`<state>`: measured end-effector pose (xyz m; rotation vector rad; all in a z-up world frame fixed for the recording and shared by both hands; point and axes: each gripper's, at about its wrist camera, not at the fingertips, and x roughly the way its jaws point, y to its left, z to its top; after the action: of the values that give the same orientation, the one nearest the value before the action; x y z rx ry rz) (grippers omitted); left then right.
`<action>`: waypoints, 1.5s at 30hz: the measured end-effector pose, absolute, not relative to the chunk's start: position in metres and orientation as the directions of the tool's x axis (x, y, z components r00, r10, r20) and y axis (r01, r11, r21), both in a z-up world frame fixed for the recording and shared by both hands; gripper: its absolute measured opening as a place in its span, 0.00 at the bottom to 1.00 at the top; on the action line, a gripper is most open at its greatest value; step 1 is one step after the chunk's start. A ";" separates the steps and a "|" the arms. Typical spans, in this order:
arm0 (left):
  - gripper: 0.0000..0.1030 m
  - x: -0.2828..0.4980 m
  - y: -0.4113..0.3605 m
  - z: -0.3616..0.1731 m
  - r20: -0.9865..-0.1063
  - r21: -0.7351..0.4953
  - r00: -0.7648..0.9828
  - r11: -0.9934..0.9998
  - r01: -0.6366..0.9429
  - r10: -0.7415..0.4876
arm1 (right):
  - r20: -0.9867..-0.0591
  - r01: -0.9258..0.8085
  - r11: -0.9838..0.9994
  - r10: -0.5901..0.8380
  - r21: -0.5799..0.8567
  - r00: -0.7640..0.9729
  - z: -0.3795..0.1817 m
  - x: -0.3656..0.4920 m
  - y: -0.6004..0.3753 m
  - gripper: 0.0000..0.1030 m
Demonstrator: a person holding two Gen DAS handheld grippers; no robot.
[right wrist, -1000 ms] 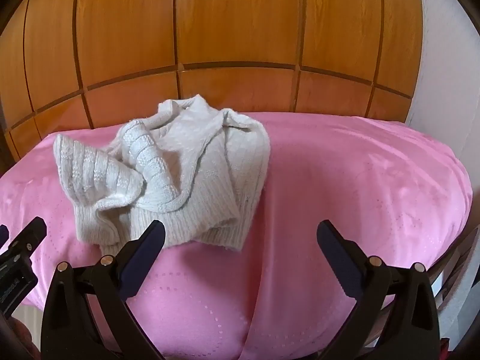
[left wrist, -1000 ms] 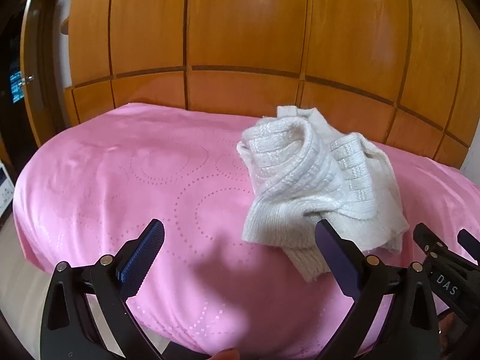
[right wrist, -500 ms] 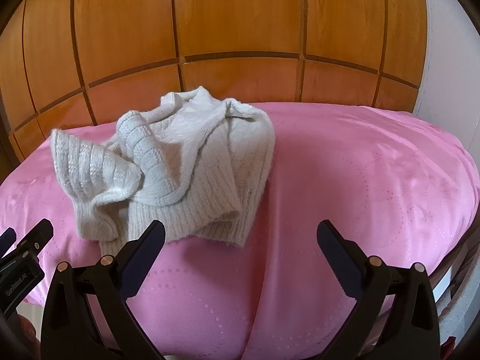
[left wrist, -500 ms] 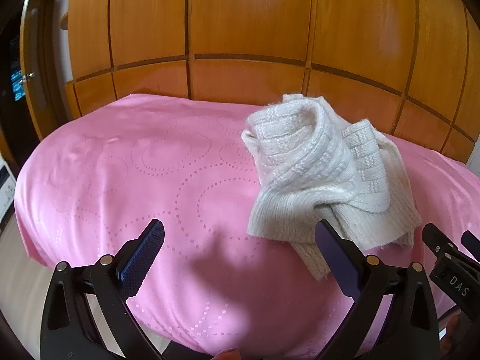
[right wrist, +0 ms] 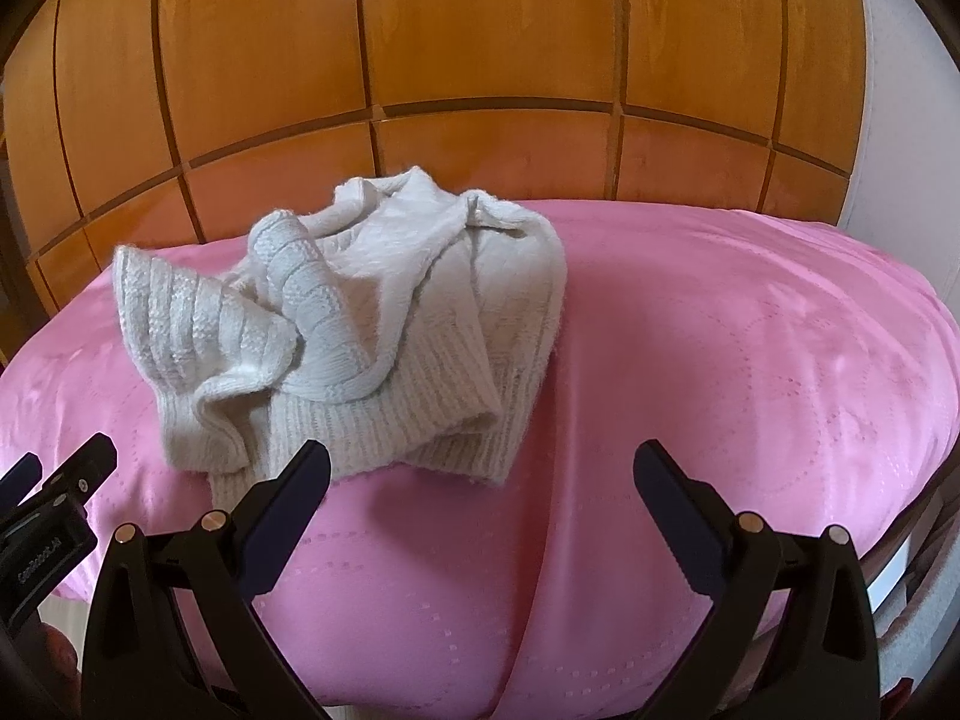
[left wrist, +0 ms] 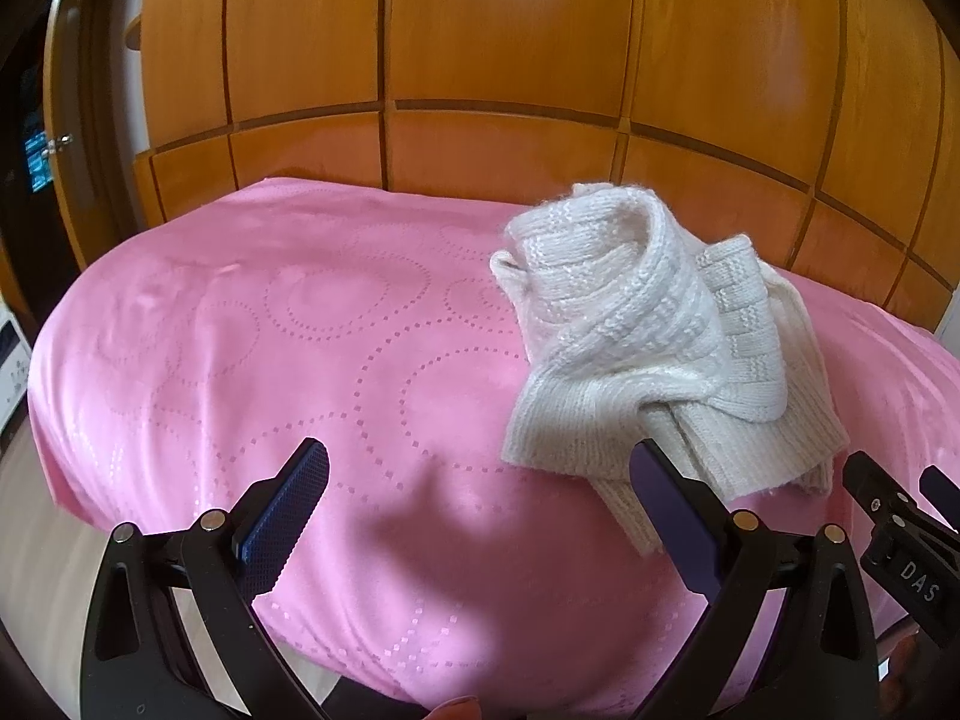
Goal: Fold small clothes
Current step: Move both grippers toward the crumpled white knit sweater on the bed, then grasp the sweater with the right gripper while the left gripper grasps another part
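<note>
A crumpled white knitted sweater (left wrist: 648, 348) lies in a heap on the pink bedspread (left wrist: 288, 348); in the right wrist view the sweater (right wrist: 360, 336) sits left of centre. My left gripper (left wrist: 480, 480) is open above the bed's near edge, its right finger just in front of the sweater's ribbed hem, with nothing held. My right gripper (right wrist: 480, 480) is open too, its left finger overlapping the hem from the front, empty. Each gripper's tip shows at the edge of the other's view.
A wooden panelled headboard (left wrist: 498, 60) rises behind the bed. A dark doorway (left wrist: 36, 150) is at far left, a white wall (right wrist: 900, 90) at far right. Bare pink bedspread (right wrist: 750, 330) spreads to the sweater's right and left.
Both views have shifted slightly, so the sweater sits a little higher and closer in frame. Both grippers stay open and the sweater has not been touched.
</note>
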<state>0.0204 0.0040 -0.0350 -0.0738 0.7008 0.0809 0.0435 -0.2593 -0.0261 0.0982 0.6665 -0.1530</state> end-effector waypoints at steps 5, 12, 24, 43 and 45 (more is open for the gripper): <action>0.97 0.019 0.005 -0.036 -0.646 -0.043 0.762 0.994 -0.102 0.050 | -0.622 0.170 0.984 -0.106 0.044 0.776 -0.025 0.044 -0.259 0.98; 0.97 0.019 0.005 -0.035 -0.649 -0.045 0.759 0.994 -0.099 0.046 | -0.620 0.163 0.985 -0.100 0.046 0.778 -0.024 0.044 -0.258 0.98; 0.97 0.025 0.009 -0.033 -0.655 -0.052 0.755 0.994 -0.095 0.038 | -0.595 0.137 0.989 -0.074 0.060 0.800 -0.017 0.042 -0.258 0.98; 0.97 0.038 0.015 -0.029 -0.612 -0.076 0.790 0.997 -0.007 -0.041 | -0.589 -0.180 0.977 0.213 0.114 0.780 0.024 0.129 -0.225 0.75; 0.97 0.042 0.014 -0.027 -0.611 -0.085 0.789 0.996 0.011 -0.061 | -0.598 -0.220 0.971 0.229 0.091 0.768 0.025 0.142 -0.216 0.73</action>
<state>0.0422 0.0140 -0.0273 -0.0783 0.6608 -0.0385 0.1423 -0.2164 0.0247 0.0157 0.6512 0.2436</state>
